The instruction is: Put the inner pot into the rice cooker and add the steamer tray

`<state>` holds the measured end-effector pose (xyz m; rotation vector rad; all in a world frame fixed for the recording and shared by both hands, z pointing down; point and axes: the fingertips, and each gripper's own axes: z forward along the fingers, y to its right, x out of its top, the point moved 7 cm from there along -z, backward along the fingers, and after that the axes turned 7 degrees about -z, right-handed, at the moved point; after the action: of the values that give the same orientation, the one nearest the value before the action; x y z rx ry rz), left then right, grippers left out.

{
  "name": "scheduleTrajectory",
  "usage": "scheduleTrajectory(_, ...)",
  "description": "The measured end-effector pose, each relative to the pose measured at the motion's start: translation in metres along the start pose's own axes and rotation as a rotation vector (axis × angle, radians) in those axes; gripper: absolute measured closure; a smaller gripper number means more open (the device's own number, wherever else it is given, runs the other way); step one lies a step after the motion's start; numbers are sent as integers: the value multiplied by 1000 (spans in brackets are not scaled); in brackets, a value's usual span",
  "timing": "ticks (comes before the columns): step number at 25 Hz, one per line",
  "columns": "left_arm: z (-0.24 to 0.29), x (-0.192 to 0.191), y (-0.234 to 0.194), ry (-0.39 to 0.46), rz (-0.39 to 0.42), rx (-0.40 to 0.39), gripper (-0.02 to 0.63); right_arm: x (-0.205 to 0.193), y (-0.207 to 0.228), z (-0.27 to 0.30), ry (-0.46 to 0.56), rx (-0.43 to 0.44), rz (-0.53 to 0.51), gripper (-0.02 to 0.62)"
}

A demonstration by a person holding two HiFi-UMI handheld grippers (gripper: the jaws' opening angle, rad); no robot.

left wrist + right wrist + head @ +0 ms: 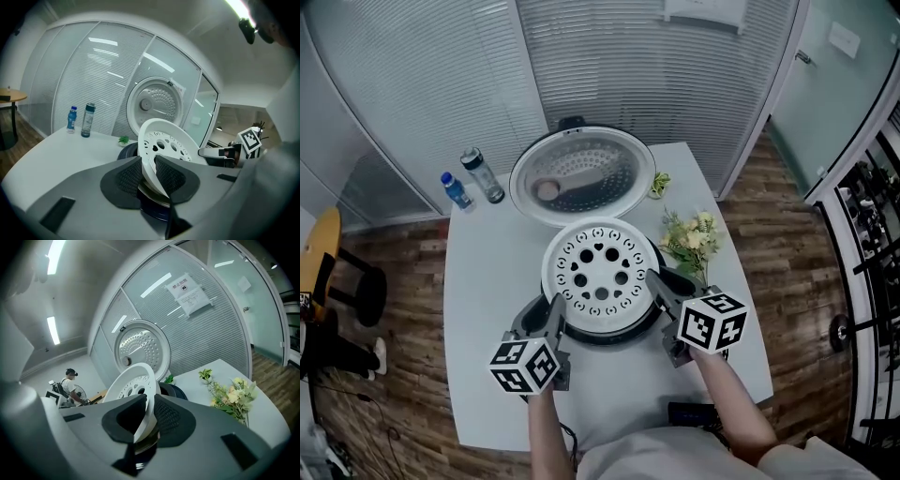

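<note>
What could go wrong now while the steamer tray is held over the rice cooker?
The left gripper and right gripper each pinch only the thin rim of the steamer tray; a slip on either side could drop it crooked onto the rice cooker. The flowers stand close beside the right gripper and might get knocked.

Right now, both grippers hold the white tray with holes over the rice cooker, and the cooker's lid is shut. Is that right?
Not quite. The lid is open, tipped up behind the rice cooker, as the head view shows. The rest holds: the left gripper and the right gripper each clamp the rim of the white tray over the cooker.
</note>
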<state>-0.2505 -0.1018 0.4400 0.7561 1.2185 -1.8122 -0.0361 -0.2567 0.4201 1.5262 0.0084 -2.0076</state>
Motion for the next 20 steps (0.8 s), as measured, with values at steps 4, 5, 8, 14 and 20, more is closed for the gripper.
scheduleTrajectory(4,1,1,2,-19,41,17,518,2,-1,2,-29,-16,-70,534)
scheduleTrajectory(5,2,0,1,-21,47,23,515,1,-2,3,-36,-23,-90,532)
scheduleTrajectory(8,5,-2,0,-22,60,40,511,-1,-2,7,-50,-43,-131,525)
scheduleTrajectory(14,9,-4,3,-42,110,65,495,-3,0,9,-72,-58,-183,514)
scheduleTrajectory(20,9,-5,6,-65,173,100,482,-1,-3,9,-89,-86,-277,502)
